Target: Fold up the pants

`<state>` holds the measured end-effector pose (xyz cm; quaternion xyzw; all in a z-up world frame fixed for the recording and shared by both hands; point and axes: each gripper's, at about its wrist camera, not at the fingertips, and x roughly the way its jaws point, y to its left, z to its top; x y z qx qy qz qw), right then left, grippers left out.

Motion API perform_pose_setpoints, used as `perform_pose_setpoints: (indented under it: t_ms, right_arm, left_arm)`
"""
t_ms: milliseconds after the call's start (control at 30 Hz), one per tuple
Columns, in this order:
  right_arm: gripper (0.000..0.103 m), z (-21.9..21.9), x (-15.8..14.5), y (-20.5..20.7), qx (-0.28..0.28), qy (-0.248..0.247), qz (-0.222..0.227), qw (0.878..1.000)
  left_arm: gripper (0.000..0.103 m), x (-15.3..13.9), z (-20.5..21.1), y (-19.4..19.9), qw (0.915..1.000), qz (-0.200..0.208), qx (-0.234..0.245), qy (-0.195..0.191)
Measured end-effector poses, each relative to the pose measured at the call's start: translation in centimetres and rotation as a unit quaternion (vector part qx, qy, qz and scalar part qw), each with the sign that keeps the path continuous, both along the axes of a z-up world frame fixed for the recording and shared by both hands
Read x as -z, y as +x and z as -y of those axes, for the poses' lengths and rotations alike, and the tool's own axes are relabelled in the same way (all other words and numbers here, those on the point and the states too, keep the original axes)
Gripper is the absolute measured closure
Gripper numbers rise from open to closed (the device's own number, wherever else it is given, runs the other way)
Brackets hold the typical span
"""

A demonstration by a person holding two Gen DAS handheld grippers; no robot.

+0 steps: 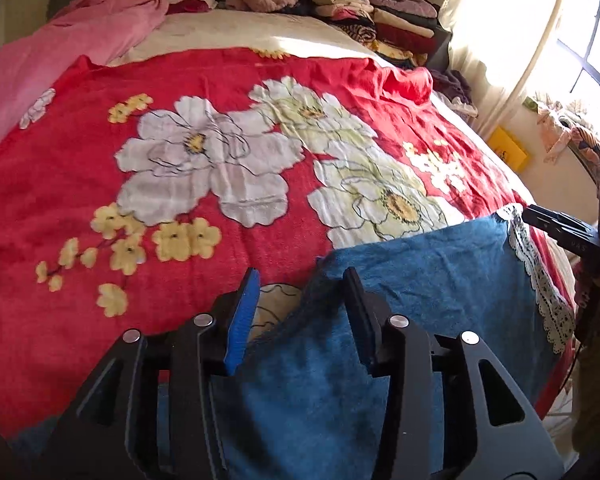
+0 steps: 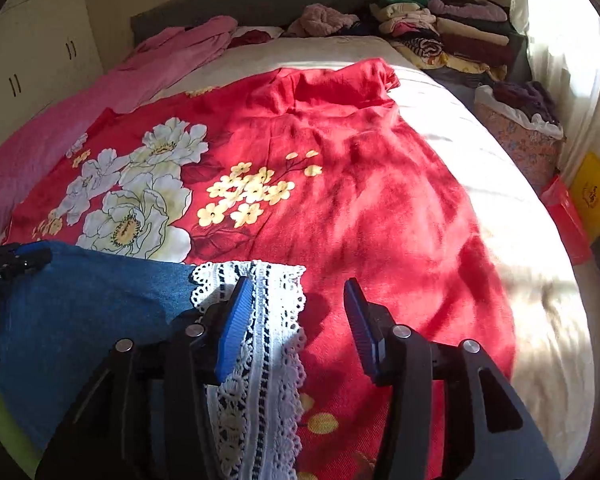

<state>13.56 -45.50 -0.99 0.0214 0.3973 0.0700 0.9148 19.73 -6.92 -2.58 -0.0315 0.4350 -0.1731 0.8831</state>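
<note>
Blue denim pants (image 1: pixel 419 280) with a white lace hem (image 1: pixel 539 280) lie flat on the near part of a bed. My left gripper (image 1: pixel 301 272) stands open over the pants' left corner, and its pads do not press the cloth. In the right wrist view the pants (image 2: pixel 80 312) fill the lower left, and the lace hem (image 2: pixel 260 320) runs between the fingers of my right gripper (image 2: pixel 298 282), which is open. The lace brushes the left pad, but nothing is pinched. A finger (image 1: pixel 555 228) of the right gripper shows at the left wrist view's right edge.
A red floral blanket (image 1: pixel 220 160) covers the bed under the pants. A pink garment (image 1: pixel 60 52) lies at the far left. Stacks of folded clothes (image 2: pixel 439 28) line the headboard. A basket of clothes (image 2: pixel 519 128) and yellow and red bags (image 2: pixel 579 200) stand right of the bed.
</note>
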Motion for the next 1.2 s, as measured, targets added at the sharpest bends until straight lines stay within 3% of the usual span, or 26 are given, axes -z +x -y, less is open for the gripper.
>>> perform_pose_setpoints:
  t_ms: [67,100,200,267,367,433,533,633,733,867,900,1000,1200]
  right_arm:
    - [0.046,0.3,-1.4,-1.9,0.004,0.004,0.019,1.000]
    - [0.044,0.4,-1.9,-3.1,0.004,0.004,0.027,1.000]
    - [0.039,0.1,-2.7,-6.2,-0.004,0.000,0.034,0.999]
    - [0.034,-0.4,-2.8,-8.2,-0.013,-0.010,0.031,0.999]
    - [0.032,-1.4,-2.4,-10.7,-0.024,-0.037,0.029,0.999]
    - [0.032,-2.5,-1.9,-11.8,-0.036,-0.050,0.021,0.998]
    - [0.030,-4.7,-1.0,-12.7,-0.065,-0.046,0.013,0.997]
    - [0.030,-7.3,0.0,-12.7,-0.091,-0.043,0.001,0.995]
    - [0.030,-8.5,1.5,-12.0,-0.093,-0.049,-0.038,0.994]
    - [0.027,-6.3,4.2,-11.6,-0.033,-0.109,-0.097,0.989]
    - [0.021,-5.3,4.7,-11.8,-0.019,-0.103,-0.107,0.989]
    - [0.021,-3.4,5.4,-12.3,-0.010,-0.037,-0.111,0.993]
    - [0.021,-3.5,4.2,-12.8,-0.015,-0.028,-0.099,0.995]
  left_arm:
    - [0.039,-1.6,-1.6,-1.3,0.9993,0.020,-0.029,0.010]
    - [0.034,-2.1,-2.3,-1.8,0.9989,0.026,-0.039,0.007]
    - [0.030,-3.5,-4.1,-4.7,0.9971,0.050,-0.056,0.011]
    - [0.022,-3.7,-4.5,-6.8,0.9964,0.061,-0.056,0.020]
    - [0.013,-3.2,-5.4,-9.7,0.9976,0.044,-0.053,0.013]
    - [0.012,-2.7,-5.1,-11.1,0.9988,0.031,-0.038,0.006]
    - [0.010,-1.9,-4.0,-12.6,0.9981,0.032,-0.034,0.040]
    - [0.010,-0.4,-3.2,-12.2,0.9977,0.006,-0.031,0.060]
    - [0.010,2.0,-3.8,-11.1,0.9907,-0.027,-0.063,0.118]
    - [0.010,3.1,-6.3,-10.7,0.9916,-0.049,-0.088,0.081]
    - [0.010,3.0,-6.3,-10.8,0.9917,-0.046,-0.087,0.082]
    - [0.010,3.3,-6.1,-10.7,0.9912,-0.049,-0.086,0.088]
    - [0.010,2.1,-6.1,-11.5,0.9933,-0.032,-0.084,0.074]
